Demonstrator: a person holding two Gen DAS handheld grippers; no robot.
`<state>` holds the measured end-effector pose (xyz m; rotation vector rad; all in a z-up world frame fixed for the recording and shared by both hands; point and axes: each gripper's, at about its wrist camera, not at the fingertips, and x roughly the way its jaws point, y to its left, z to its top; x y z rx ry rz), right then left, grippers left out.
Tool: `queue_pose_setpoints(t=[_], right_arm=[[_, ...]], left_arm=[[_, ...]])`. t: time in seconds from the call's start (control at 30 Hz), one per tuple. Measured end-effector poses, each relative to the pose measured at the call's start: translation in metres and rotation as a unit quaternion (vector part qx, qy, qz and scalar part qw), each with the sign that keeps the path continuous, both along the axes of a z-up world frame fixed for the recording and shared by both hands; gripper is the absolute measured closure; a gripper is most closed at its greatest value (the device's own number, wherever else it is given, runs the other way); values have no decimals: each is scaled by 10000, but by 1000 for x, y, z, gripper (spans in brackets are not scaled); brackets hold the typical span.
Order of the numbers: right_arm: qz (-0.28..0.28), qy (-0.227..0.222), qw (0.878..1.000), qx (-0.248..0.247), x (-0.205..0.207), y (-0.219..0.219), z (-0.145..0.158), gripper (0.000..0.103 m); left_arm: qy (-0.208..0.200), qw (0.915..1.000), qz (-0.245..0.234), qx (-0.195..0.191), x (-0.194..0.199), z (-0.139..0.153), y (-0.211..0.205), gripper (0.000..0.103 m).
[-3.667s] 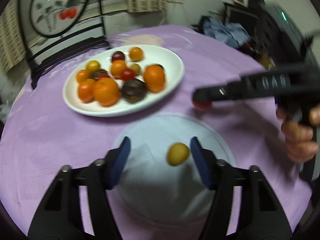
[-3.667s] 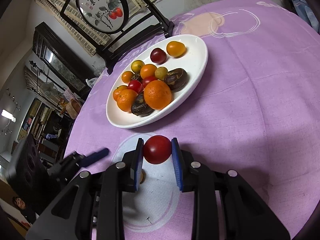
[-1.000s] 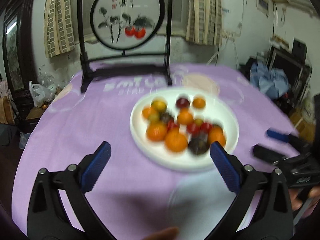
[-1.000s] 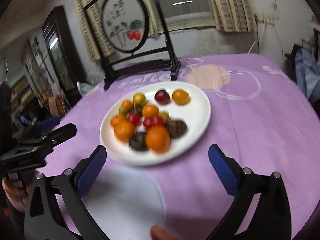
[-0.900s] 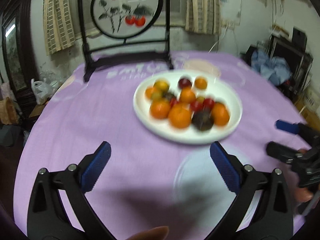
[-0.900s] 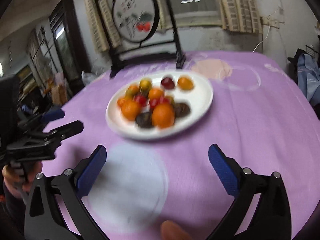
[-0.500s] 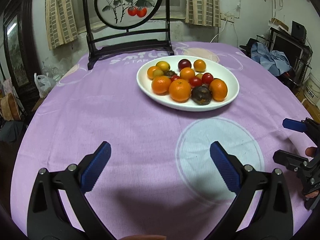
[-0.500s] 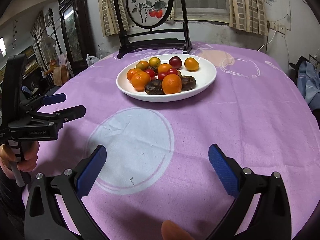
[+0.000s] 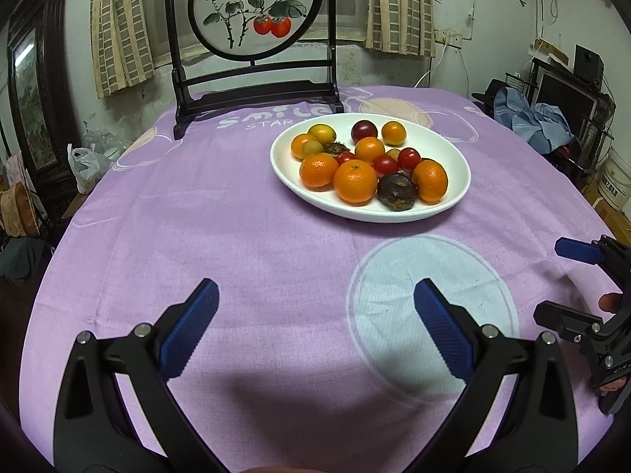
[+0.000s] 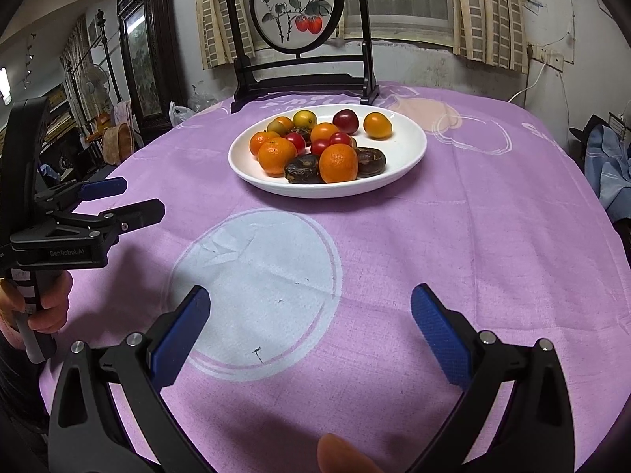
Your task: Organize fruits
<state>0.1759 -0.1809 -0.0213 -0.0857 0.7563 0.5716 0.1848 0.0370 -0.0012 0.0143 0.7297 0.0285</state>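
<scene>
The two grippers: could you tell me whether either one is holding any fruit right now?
Neither: the left gripper and right gripper are both open and empty.

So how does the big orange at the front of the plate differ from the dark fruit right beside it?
The big orange is bright, smooth and round; the dark fruit is brown-black, wrinkled and flatter. The orange also stands taller and looks larger. Both lie on the white plate near its front rim, apparently touching.

A lived-in home is showing here: a round table wearing a purple printed tablecloth (image 9: 244,213), a dark wooden stand framing a round persimmon painting (image 9: 252,8), checked beige curtains (image 10: 485,12) hanging behind, clothes lying heaped aside.
</scene>
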Motion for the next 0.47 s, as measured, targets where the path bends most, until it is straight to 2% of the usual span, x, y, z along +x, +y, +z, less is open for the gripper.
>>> queue_pose_setpoints(t=[0.47], right_arm=[[-25, -14, 10000, -15, -1, 0, 0, 1]], left_arm=[[-119, 9999, 11, 108, -2, 1, -2, 2]])
